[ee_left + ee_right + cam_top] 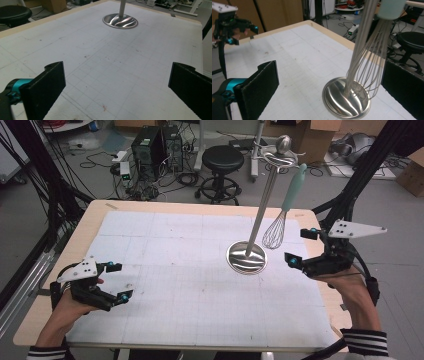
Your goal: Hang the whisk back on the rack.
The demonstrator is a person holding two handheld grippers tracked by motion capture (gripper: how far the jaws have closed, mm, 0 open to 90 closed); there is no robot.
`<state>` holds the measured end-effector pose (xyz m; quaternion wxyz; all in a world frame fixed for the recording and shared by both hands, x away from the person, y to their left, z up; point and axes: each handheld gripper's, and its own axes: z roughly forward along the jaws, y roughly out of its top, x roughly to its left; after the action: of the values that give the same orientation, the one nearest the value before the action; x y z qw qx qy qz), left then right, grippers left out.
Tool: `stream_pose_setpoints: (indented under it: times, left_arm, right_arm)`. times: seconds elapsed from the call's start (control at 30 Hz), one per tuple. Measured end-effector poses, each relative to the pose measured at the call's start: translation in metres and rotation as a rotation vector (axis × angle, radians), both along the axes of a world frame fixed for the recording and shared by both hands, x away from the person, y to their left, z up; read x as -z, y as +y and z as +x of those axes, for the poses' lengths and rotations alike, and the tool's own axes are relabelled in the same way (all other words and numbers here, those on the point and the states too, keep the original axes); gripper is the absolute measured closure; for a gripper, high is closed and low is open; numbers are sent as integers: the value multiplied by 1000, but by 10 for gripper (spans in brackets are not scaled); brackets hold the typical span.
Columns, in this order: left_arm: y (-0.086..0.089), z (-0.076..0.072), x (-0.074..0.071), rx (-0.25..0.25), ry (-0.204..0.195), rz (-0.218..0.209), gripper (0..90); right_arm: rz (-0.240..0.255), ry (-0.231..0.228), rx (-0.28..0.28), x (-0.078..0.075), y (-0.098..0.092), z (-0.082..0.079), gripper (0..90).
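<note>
A steel stand with a round base [246,257] and a thin pole stands right of the table's middle, with hooks at its top [278,158]. A wire whisk [276,231] with a pale teal handle hangs from one hook, its wires just above the base's right side. My right gripper [302,246] is open just right of the whisk, with nothing pressed between its pads. In the right gripper view the whisk [372,62] hangs ahead of the open jaws, over the base [337,100]. My left gripper [120,281] rests open and empty near the front left, facing the base [120,21].
A white gridded mat [190,270] covers most of the wooden table [90,215]. Beyond the far edge stand a black stool [222,160], computer towers [155,147], cables and cardboard boxes. Black frame legs [365,175] rise at the right, close to my right hand.
</note>
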<state>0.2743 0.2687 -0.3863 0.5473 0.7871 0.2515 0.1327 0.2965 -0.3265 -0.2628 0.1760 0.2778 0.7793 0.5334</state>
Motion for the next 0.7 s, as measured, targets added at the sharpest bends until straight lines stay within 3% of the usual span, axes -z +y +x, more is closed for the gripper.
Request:
stream_pose_setpoints:
  times: [0.3, 0.7]
  left_arm:
    - [-1, -2, -1, 7, -5, 1, 17]
    - [1, -8, -3, 13, -16, -5, 17]
  right_arm:
    - [-51, -10, -11, 22, 12, -13, 4]
    - [-24, -17, 9, 51, 20, -22, 4]
